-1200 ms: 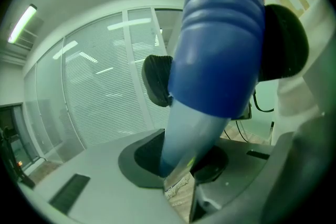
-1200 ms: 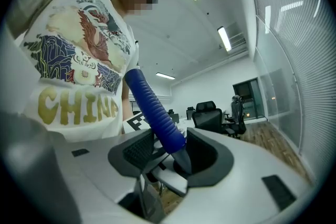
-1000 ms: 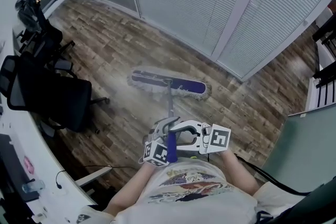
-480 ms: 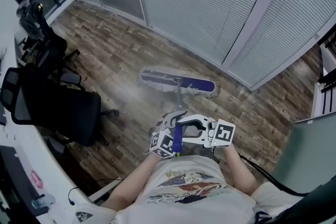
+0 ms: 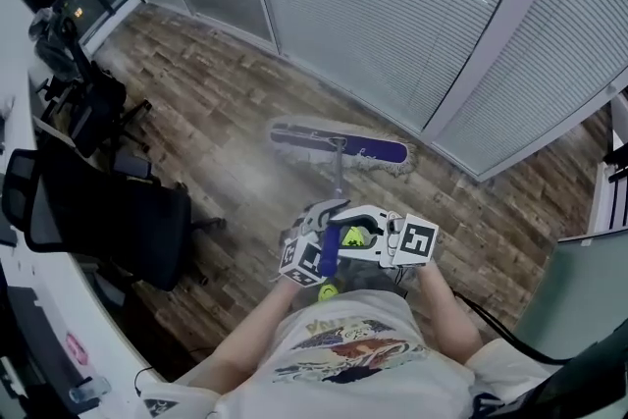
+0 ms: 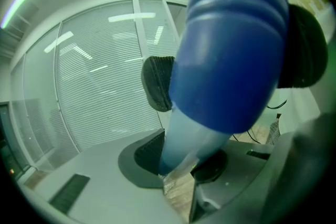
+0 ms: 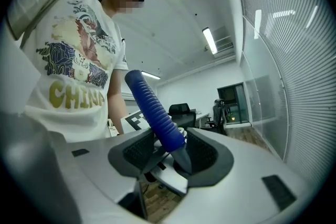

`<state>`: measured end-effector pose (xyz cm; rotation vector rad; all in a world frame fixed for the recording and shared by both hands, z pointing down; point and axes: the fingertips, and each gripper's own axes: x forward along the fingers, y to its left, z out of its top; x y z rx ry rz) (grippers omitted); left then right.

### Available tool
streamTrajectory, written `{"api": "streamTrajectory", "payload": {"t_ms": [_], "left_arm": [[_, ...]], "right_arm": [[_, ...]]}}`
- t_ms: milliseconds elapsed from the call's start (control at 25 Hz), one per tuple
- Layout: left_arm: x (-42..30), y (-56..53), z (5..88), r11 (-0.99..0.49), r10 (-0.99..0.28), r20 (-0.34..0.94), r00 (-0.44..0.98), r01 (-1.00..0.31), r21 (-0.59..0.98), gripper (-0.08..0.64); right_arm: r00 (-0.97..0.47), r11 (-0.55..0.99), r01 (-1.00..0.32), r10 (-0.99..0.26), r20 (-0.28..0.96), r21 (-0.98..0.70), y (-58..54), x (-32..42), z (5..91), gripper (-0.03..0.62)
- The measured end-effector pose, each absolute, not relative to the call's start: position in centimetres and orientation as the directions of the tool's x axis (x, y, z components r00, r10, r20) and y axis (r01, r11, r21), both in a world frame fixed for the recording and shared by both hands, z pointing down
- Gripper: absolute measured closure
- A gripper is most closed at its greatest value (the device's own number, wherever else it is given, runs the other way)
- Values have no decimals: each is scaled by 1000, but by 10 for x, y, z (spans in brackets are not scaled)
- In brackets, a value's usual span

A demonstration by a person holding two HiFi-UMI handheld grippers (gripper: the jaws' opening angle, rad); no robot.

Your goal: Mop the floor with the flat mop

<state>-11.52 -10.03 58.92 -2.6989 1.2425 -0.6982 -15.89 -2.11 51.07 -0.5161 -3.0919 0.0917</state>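
The flat mop's blue head (image 5: 339, 144) with its pale fringe lies on the wood floor close to the glass wall. Its thin pole (image 5: 338, 182) runs back to the blue ribbed handle (image 5: 330, 255) in front of the person's chest. My left gripper (image 5: 322, 229) is shut on that handle, which fills the left gripper view (image 6: 231, 60) between the jaws (image 6: 181, 165). My right gripper (image 5: 345, 240) comes in from the right and is shut on the same handle (image 7: 157, 113), which stands between its dark pads (image 7: 202, 152).
Black office chairs (image 5: 108, 221) stand at the left beside a white desk (image 5: 39, 348). A glass wall with blinds (image 5: 392, 15) runs across the back. A black cable (image 5: 481, 314) lies on the floor at the right. A yellow-green object (image 5: 327, 290) shows beneath the grippers.
The mop head has slid forward across the floor toward the glass wall, and the person has followed it. Both grippers keep their hold on the handle.
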Motion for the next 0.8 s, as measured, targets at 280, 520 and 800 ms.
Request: {"api": "streamTrajectory", "payload": {"t_ms": [280, 520, 800], "left_arm": [[-126, -220, 584, -674, -729, 389, 563, -689, -265, 495], [-125, -315, 567, -662, -743, 361, 564, -700, -269, 495], [-99, -378, 558, -664, -745, 330, 579, -690, -289, 495]], "right_arm": [[-951, 944, 310, 308, -34, -111, -142, -170, 501, 407], [-956, 950, 290, 283, -76, -116, -239, -164, 482, 407], [-962, 959, 257, 242, -127, -119, -304, -137, 473, 407]]}}
